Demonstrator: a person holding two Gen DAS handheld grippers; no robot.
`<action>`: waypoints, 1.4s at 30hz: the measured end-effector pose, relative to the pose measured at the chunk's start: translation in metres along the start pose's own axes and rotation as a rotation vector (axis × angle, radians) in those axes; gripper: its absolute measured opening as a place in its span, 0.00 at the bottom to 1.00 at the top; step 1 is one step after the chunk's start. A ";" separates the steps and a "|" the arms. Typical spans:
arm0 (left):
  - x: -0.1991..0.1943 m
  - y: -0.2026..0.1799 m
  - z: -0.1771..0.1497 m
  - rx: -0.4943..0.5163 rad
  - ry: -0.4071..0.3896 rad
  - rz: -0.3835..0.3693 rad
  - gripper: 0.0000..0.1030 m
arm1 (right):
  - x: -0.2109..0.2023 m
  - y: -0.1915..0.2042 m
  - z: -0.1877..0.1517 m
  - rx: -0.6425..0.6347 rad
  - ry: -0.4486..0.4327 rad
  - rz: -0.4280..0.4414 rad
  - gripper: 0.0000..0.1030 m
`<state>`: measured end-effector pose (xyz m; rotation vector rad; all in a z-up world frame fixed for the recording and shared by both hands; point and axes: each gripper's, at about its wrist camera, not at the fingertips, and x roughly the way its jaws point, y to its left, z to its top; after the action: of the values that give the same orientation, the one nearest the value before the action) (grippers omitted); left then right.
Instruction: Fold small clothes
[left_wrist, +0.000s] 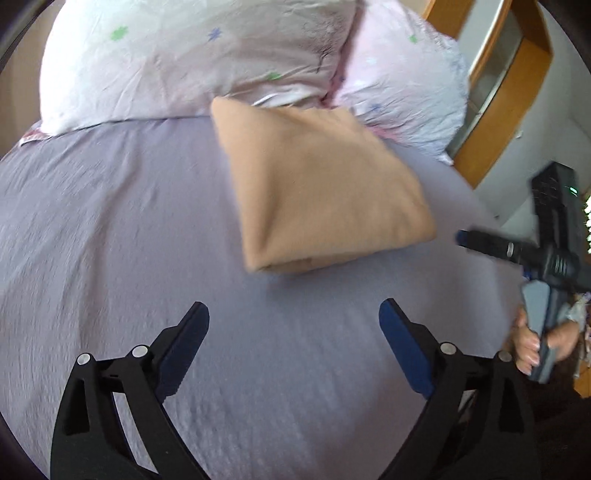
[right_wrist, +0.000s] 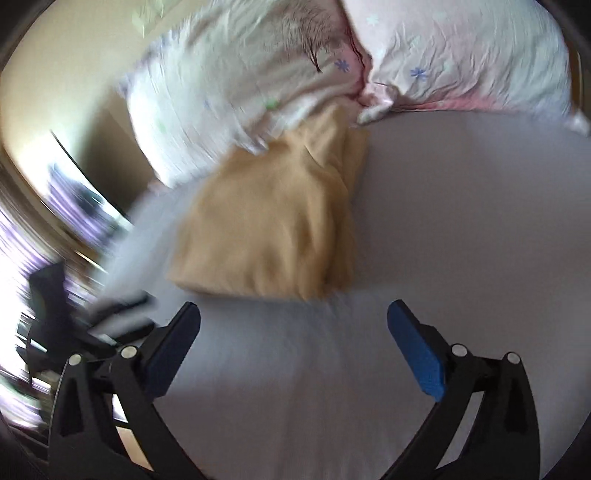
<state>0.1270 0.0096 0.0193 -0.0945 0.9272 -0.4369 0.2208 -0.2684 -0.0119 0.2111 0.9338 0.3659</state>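
Observation:
A tan garment (left_wrist: 317, 184) lies folded into a thick rectangle on the lilac bed sheet (left_wrist: 92, 221), its far corner against the pillows. It also shows in the right wrist view (right_wrist: 266, 225). My left gripper (left_wrist: 293, 314) is open and empty, hovering above the sheet short of the garment. My right gripper (right_wrist: 293, 314) is open and empty too, just short of the garment's near edge. The right gripper's body (left_wrist: 554, 236), held by a hand, shows at the right edge of the left wrist view.
Two pale floral pillows (left_wrist: 192, 62) (left_wrist: 402, 81) lie at the head of the bed, also in the right wrist view (right_wrist: 465, 55). A wooden frame (left_wrist: 506, 88) stands beyond the bed's right side. The bed edge and blurred room clutter (right_wrist: 55, 258) lie left.

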 end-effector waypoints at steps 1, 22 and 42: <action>0.003 0.000 0.000 -0.005 0.010 0.008 0.92 | 0.003 0.005 -0.009 -0.028 0.008 -0.042 0.98; 0.026 -0.010 -0.007 0.075 0.054 0.289 0.99 | 0.024 0.040 -0.050 -0.143 0.047 -0.283 0.98; 0.025 -0.012 -0.007 0.100 0.048 0.301 0.99 | 0.022 0.038 -0.051 -0.156 0.034 -0.276 0.98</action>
<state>0.1310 -0.0104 -0.0008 0.1462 0.9475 -0.2064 0.1834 -0.2239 -0.0451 -0.0677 0.9492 0.1859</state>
